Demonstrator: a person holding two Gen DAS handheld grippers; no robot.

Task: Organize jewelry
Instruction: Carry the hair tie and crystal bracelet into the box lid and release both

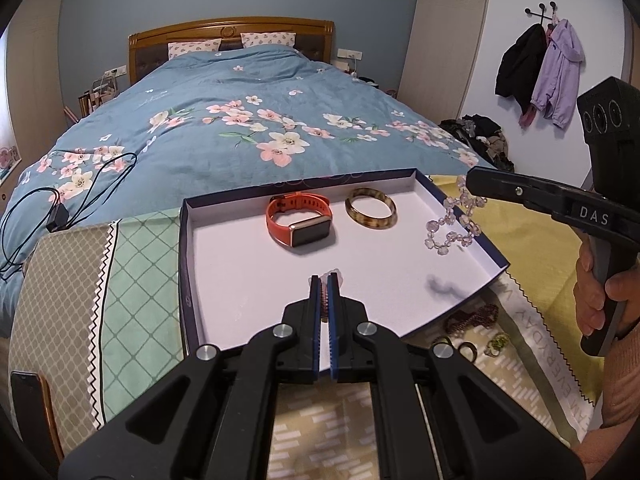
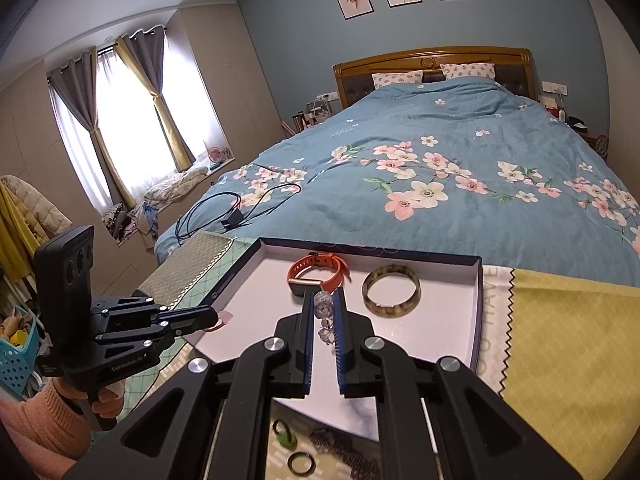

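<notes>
A shallow white-lined box [image 1: 240,264] [image 2: 432,340] lies on the bed's foot. In it sit an orange smartwatch [image 1: 298,218] [image 2: 318,270] and a tortoiseshell bangle [image 1: 371,208] [image 2: 391,290]. My right gripper [image 2: 323,312] [image 1: 472,182] is shut on a clear crystal bead bracelet [image 1: 454,224] [image 2: 325,308] that hangs over the box's right side. My left gripper [image 1: 325,280] [image 2: 214,318] is shut on a small pinkish beaded piece [image 1: 325,300], held above the box's near part; little of it shows.
Near the box's front edge lie a dark red bead strand [image 1: 472,318], rings [image 2: 302,460] and a green piece [image 2: 284,436] on patterned cloth. A yellow cloth [image 2: 560,340] lies right. A black cable [image 1: 60,208] and a phone [image 1: 28,408] lie left.
</notes>
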